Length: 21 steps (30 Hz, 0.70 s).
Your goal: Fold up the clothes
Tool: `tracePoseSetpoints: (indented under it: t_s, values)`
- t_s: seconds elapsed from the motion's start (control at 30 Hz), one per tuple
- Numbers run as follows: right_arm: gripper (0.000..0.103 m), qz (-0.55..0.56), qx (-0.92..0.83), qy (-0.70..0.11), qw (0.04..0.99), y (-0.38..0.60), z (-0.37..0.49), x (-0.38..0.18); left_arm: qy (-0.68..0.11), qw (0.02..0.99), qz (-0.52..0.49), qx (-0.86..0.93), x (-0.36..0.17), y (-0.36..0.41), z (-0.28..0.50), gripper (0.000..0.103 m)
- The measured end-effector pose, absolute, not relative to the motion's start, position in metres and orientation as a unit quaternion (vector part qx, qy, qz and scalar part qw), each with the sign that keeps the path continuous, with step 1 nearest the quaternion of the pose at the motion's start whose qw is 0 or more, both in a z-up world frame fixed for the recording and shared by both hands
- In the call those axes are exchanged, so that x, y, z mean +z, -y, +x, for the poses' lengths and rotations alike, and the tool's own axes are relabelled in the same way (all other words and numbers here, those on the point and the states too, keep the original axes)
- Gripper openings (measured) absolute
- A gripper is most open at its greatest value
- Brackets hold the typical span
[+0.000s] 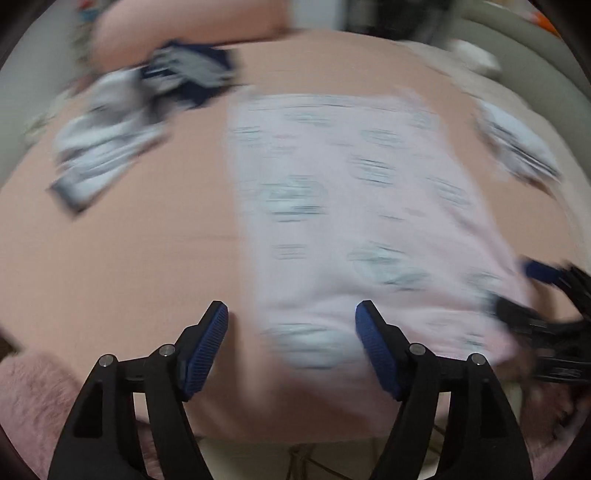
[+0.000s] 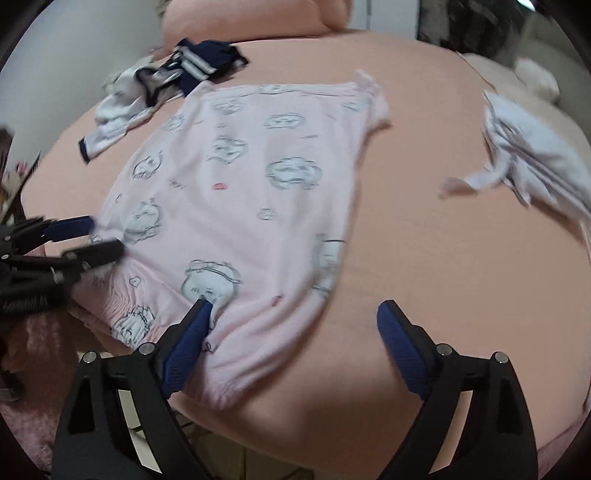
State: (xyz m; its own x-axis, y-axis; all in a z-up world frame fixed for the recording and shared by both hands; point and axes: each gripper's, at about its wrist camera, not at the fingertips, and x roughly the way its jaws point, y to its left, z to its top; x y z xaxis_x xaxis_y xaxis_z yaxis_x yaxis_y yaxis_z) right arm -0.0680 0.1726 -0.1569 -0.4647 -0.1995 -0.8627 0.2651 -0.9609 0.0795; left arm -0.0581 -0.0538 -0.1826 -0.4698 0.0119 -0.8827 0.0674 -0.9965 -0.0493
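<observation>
Peach-sheeted bed (image 2: 424, 258) with matching pillow (image 2: 251, 18) at its head; fuzzy pink rug (image 1: 33, 406) below.

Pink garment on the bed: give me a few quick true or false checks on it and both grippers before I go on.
1. The pink garment lies spread out on the bed sheet. True.
2. The right gripper is clamped on the garment. False: its jaws stand open, pinching nothing.
3. The left gripper is open. True.
4. The navy and white clothes lie on top of the pink garment. False: they lie beyond it, by its far corner.
5. A white garment lies apart on the sheet. True.
</observation>
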Motion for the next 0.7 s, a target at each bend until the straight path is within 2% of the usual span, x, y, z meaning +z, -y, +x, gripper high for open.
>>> tracePoseSetpoints:
  t_s: [0.03, 0.1, 0.13, 0.23, 0.3, 0.33, 0.37, 0.4, 0.53, 0.63, 0.7]
  values:
    - [0.091, 0.498, -0.857, -0.023, 0.131, -0.180, -0.067, -0.155, -0.054, 0.033, 0.515, -0.855, -0.183, 0.063, -0.059, 0.074]
    - [0.091, 0.494, -0.861, 0.000, 0.122, -0.191, -0.069, -0.151, -0.108, 0.003, 0.509, -0.854, -0.181, 0.072, -0.062, 0.074]
    - [0.091, 0.485, -0.867, 0.005, 0.112, -0.192, -0.068, -0.147, -0.101, -0.010, 0.503, -0.858, -0.179, 0.065, -0.062, 0.074]
    - [0.092, 0.447, -0.887, 0.017, 0.112, -0.188, -0.074, -0.126, -0.042, -0.039, 0.505, -0.861, -0.179, 0.036, -0.065, 0.074]
    - [0.093, 0.446, -0.884, 0.011, 0.136, -0.174, -0.082, -0.125, 0.025, -0.019, 0.526, -0.850, -0.192, 0.018, -0.067, 0.074]
    - [0.094, 0.457, -0.879, -0.007, 0.135, -0.166, -0.084, -0.129, 0.045, -0.007, 0.532, -0.846, -0.197, 0.017, -0.068, 0.081]
    - [0.094, 0.473, -0.872, -0.036, 0.122, -0.162, -0.084, -0.138, 0.040, 0.002, 0.533, -0.845, -0.196, 0.022, -0.067, 0.085]
    - [0.094, 0.489, -0.863, -0.065, 0.108, -0.157, -0.084, -0.147, 0.023, 0.009, 0.538, -0.843, -0.194, 0.030, -0.068, 0.085]
    - [0.095, 0.508, -0.854, -0.029, 0.106, -0.181, -0.076, -0.145, -0.057, 0.049, 0.532, -0.843, -0.181, 0.075, -0.064, 0.085]
    - [0.095, 0.507, -0.858, -0.029, 0.079, -0.192, -0.077, -0.132, -0.120, 0.024, 0.505, -0.854, -0.167, 0.090, -0.076, 0.085]
    - [0.095, 0.490, -0.867, -0.047, 0.078, -0.188, -0.085, -0.120, -0.087, 0.000, 0.488, -0.869, -0.156, 0.077, -0.099, 0.085]
